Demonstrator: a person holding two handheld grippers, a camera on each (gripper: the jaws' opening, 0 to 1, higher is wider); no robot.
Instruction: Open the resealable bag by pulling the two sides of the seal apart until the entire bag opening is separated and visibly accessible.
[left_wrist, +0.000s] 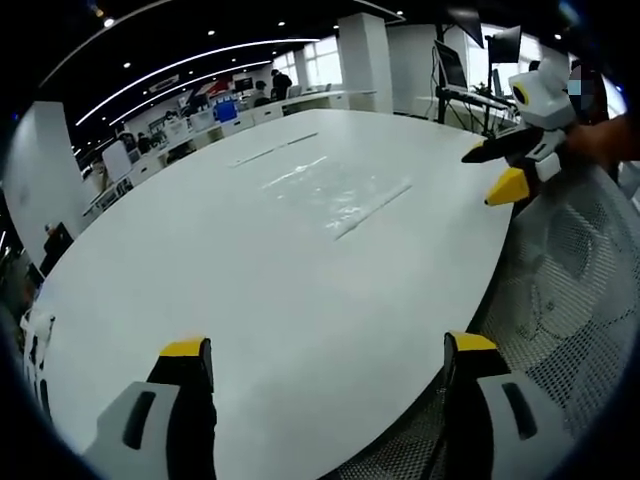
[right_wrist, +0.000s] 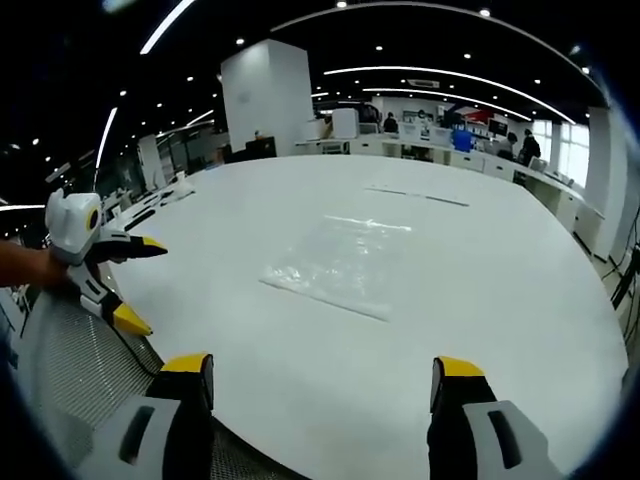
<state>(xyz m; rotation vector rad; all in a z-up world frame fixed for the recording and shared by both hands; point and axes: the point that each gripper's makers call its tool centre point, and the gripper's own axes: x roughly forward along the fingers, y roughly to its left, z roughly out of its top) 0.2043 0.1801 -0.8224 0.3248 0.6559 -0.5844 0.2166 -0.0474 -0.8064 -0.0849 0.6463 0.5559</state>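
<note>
The clear bag (right_wrist: 340, 262) lies flat on the big white table (right_wrist: 480, 330), out toward the middle and well apart from both of your tools. In the right gripper view one long straight edge of the bag faces you, and a second thin strip of glare lies further back on the tabletop. In the left gripper view the bag (left_wrist: 335, 195) reads as a faint sheen with a bright straight edge on its right side. Whether the seal is pressed shut or parted cannot be told from here.

Your left gripper (left_wrist: 330, 360) sits low over the near edge of the table, its yellow-tipped jaws spread wide with nothing between them. Your right gripper (right_wrist: 325, 375) is the same: jaws held far apart, empty, hovering short of the bag.

Each tool also shows in the other's view, off beside the table, again with jaws spread.

A grey mesh chair back (left_wrist: 570, 290) stands just beside the table rim. Beyond the table there are desks with monitors, white pillars and strips of ceiling light (right_wrist: 460, 75).
</note>
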